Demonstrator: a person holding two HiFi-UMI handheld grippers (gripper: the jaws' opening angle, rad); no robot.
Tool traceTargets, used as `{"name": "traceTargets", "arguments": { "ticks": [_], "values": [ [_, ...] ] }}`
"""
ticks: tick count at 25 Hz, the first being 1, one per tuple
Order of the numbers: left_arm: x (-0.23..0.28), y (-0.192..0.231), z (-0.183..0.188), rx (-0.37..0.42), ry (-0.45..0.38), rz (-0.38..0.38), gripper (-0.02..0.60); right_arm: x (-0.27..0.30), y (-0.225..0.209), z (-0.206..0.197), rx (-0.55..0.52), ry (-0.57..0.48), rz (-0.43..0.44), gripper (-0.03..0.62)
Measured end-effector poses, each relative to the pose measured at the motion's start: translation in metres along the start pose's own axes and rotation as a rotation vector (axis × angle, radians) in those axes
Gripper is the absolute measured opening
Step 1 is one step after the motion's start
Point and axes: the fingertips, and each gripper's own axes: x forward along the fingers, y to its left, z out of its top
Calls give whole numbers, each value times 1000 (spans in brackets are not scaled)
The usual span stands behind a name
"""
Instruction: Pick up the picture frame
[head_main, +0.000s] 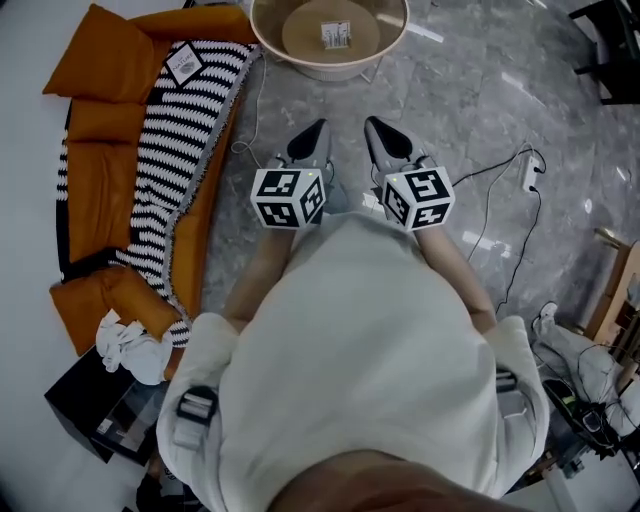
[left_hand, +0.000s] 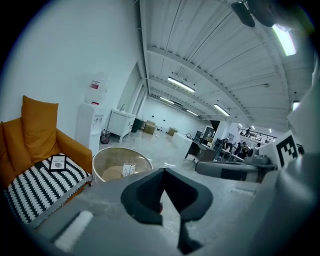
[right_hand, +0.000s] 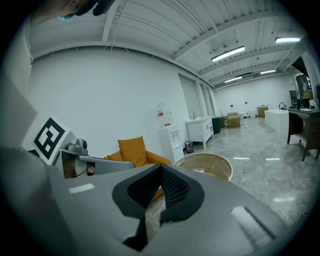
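- The grey marble-look floor is polished and glossy. A white cable trails across it beside the sofa and is best stepped around on the approach.
- The orange sofa is soft and cushioned, with a loose back pillow. A firm push on anything lying on it would probably sink it into the seat.
- A black-and-white striped knitted throw with a fringed edge is draped over the seat. Its open weave could be snagged, so the jaw tips should be kept off the yarn.
- A round, shallow-rimmed table in pale wood holds only a small printed card.
- The left gripper and right gripper are held side by side over the floor, well apart from the sofa. Each has its jaws pressed together on nothing, so one pair must be spread before the reach.
- The picture frame lies flat on the throw at the far end of the sofa. It is small, square and dark-edged with a white mat. An edge pinch from the side is judged safest.
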Motion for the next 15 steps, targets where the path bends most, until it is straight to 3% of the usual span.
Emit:
{"name": "traceTargets", "arguments": {
  "ticks": [15],
  "values": [
    [78,80,70,46,54,-67,-1,123,-21,45,-8,34,-26,-2]
  ]
}}
